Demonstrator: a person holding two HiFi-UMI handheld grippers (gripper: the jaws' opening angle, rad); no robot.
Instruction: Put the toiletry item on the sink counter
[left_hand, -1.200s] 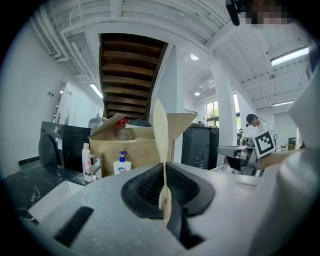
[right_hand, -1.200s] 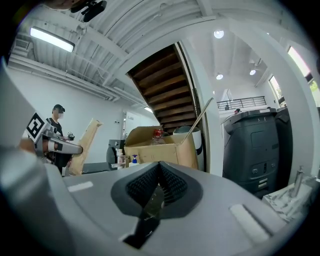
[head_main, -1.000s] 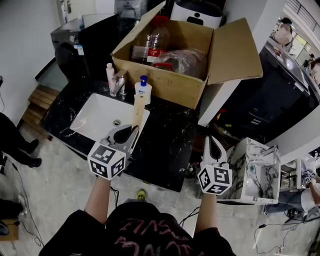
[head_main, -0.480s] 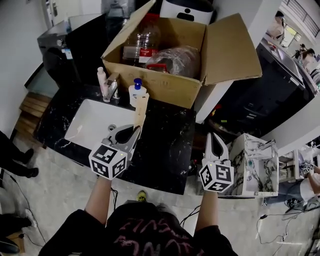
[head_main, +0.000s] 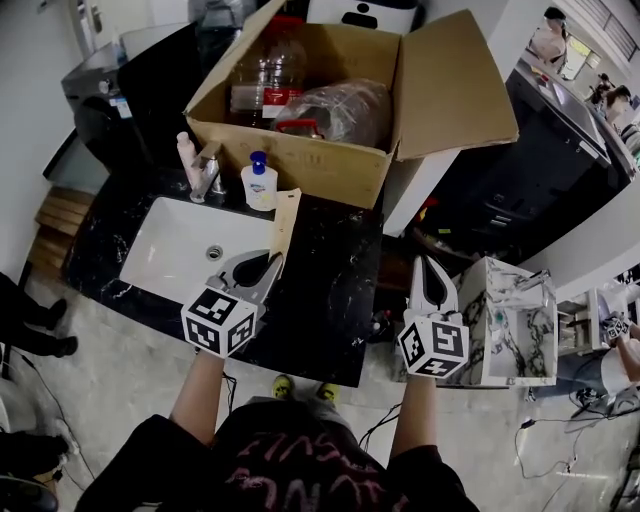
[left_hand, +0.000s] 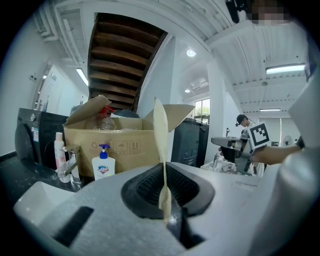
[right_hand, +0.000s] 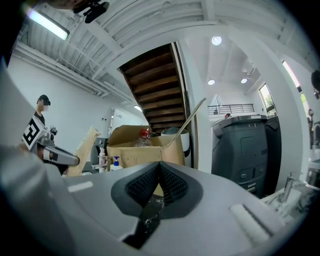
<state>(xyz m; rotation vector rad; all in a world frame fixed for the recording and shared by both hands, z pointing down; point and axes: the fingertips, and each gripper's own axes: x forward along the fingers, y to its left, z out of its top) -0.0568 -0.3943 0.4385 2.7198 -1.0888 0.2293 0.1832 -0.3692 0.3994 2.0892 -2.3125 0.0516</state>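
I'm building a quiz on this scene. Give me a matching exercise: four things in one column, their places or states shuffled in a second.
Things:
1. beige strip
2. pump bottle
3. pink bottle
4. right gripper

Places or states:
A. left of the faucet
B. jaws shut, empty
C. held in the left gripper
D. on the counter, right of the faucet

Pairs: 1-C, 2-D, 3-A, 4-B

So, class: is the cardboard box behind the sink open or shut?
Open: the cardboard box has its flaps raised, with bottles visible inside.
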